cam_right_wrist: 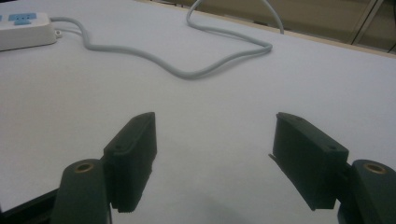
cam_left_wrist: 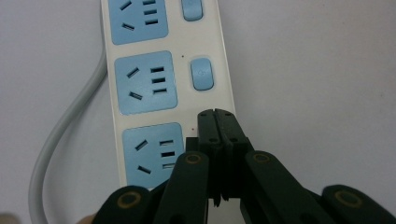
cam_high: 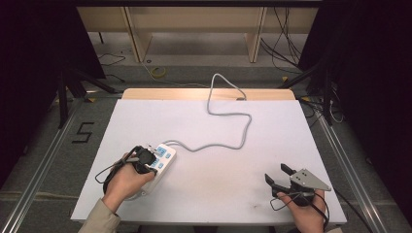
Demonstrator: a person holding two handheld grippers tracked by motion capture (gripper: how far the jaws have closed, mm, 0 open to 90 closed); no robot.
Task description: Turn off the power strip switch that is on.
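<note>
A white power strip (cam_high: 164,159) with blue sockets and blue rocker switches (cam_left_wrist: 202,73) lies at the table's front left. My left gripper (cam_high: 151,156) is held over it, pointing down. In the left gripper view the jaws of the left gripper (cam_left_wrist: 215,117) are pressed together with nothing between them, and their tips sit over the strip (cam_left_wrist: 140,93) beside the nearest socket, hiding what lies under them. My right gripper (cam_high: 276,173) rests at the front right with its jaws wide apart. In the right gripper view bare table shows between the jaws of the right gripper (cam_right_wrist: 215,126).
The strip's grey cable (cam_high: 228,116) snakes across the middle of the white table (cam_high: 291,131) and drops over the far edge. It also shows beyond the right jaws as the grey cable (cam_right_wrist: 187,70), with the strip (cam_right_wrist: 23,28) at top left. Wooden furniture and floor cables lie behind.
</note>
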